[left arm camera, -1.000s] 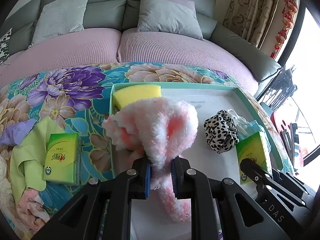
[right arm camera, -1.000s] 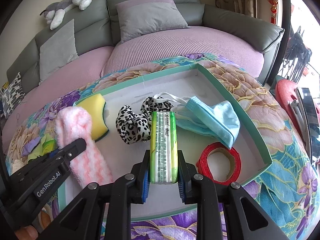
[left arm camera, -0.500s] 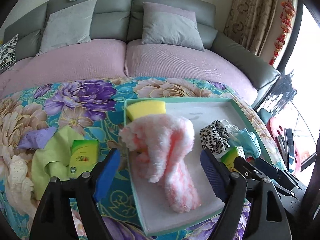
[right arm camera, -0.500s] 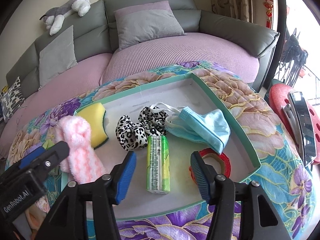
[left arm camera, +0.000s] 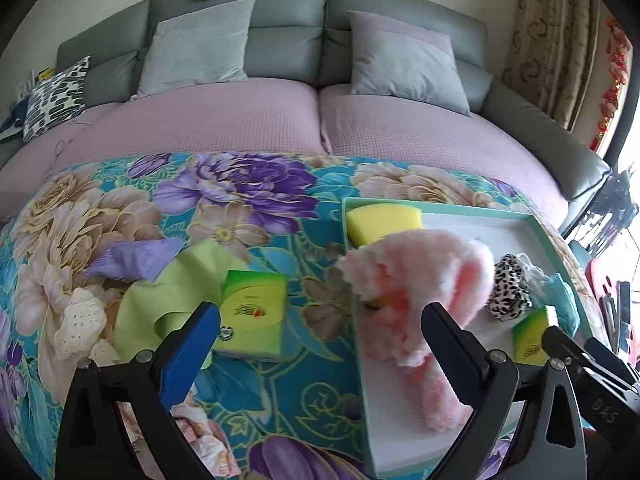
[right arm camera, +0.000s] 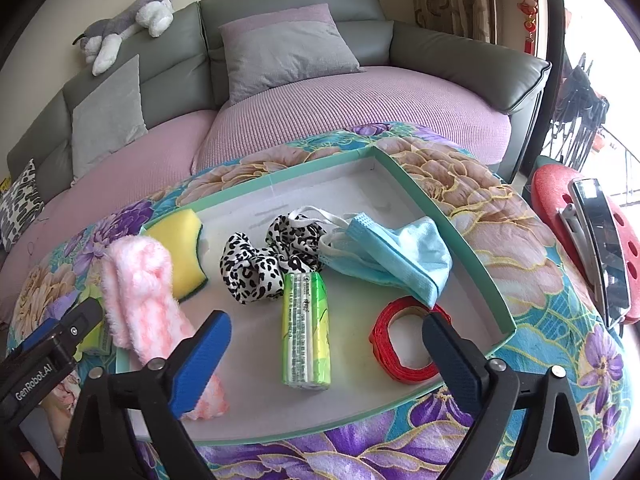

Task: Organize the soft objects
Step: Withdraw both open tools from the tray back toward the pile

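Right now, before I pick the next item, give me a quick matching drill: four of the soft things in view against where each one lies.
Things:
1. yellow sponge
2. blue face mask
3. lime green cloth
4. green tissue pack

Places:
A. outside the tray, on the floral cover
B. in the tray's far left corner
C. in the tray's middle, between the open fingers of the right gripper
D. in the tray's right part, just behind the red tape roll

Pairs: 1-B, 2-D, 3-A, 4-C
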`<action>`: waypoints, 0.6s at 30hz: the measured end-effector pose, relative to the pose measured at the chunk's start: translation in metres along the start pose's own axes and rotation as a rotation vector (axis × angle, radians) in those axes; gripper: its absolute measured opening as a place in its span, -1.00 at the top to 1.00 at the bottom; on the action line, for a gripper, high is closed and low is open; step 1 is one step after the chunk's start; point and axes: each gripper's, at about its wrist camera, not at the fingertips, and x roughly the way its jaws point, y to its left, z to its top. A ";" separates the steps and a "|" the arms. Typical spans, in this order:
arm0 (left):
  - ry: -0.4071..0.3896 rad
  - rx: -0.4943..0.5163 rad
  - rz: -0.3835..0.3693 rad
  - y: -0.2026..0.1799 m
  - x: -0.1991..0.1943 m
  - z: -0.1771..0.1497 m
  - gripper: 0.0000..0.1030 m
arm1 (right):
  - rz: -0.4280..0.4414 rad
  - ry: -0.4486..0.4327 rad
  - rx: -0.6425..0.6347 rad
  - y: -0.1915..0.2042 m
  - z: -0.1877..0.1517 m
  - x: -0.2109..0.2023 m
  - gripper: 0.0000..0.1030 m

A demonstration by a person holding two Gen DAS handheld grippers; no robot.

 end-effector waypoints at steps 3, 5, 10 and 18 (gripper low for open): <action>0.003 -0.022 0.023 0.009 0.003 -0.002 -0.95 | -0.004 -0.002 -0.008 0.001 0.000 -0.001 -0.94; 0.006 -0.035 0.035 0.014 0.003 -0.003 -0.95 | -0.001 0.002 -0.009 0.001 0.000 0.000 -0.95; 0.000 -0.058 0.052 0.023 0.002 -0.004 -0.96 | 0.001 0.006 -0.017 0.004 -0.001 0.000 -0.95; -0.025 -0.086 0.068 0.034 -0.008 -0.001 -0.96 | -0.002 0.006 -0.037 0.009 -0.001 -0.002 -0.95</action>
